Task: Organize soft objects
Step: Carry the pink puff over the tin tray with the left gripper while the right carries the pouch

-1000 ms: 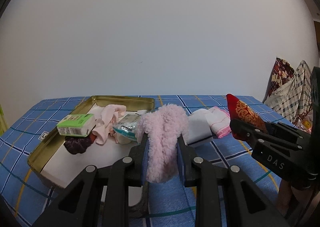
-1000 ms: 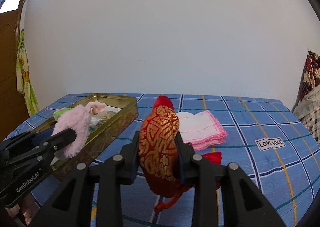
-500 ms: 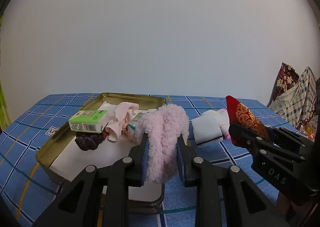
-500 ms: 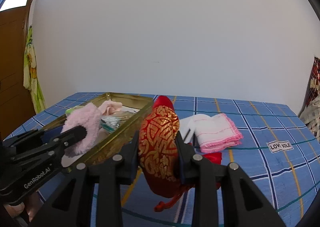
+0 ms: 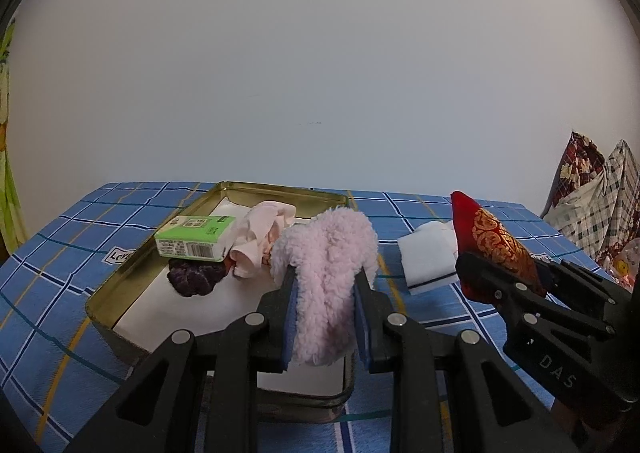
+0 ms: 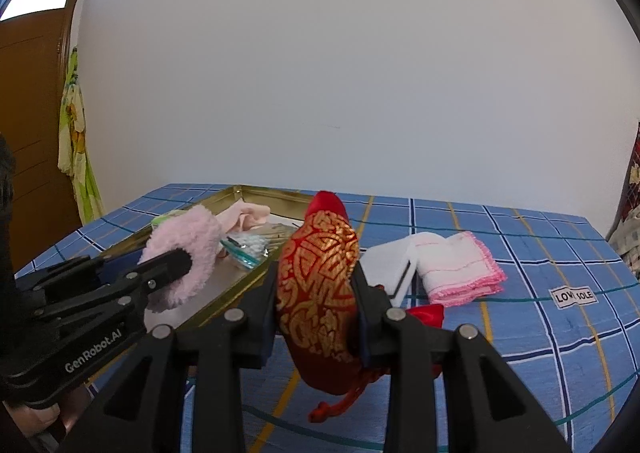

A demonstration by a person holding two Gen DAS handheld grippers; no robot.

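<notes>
Right wrist: blue checked tablecloth (image 6: pixel 520 333), white wall (image 6: pixel 360 73).

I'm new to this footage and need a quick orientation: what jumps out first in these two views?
Each gripper is clamped on something soft: the left gripper holds a fluffy pink piece over the near end of the gold tin, and the right gripper holds a red and gold pouch above the blue checked cloth. The tin already contains a green box, a dark scrunchie and pale pink fabric.

Pink fluffy piece (image 5: pixel 326 273) (upright), red pouch (image 6: pixel 318 293)
</notes>
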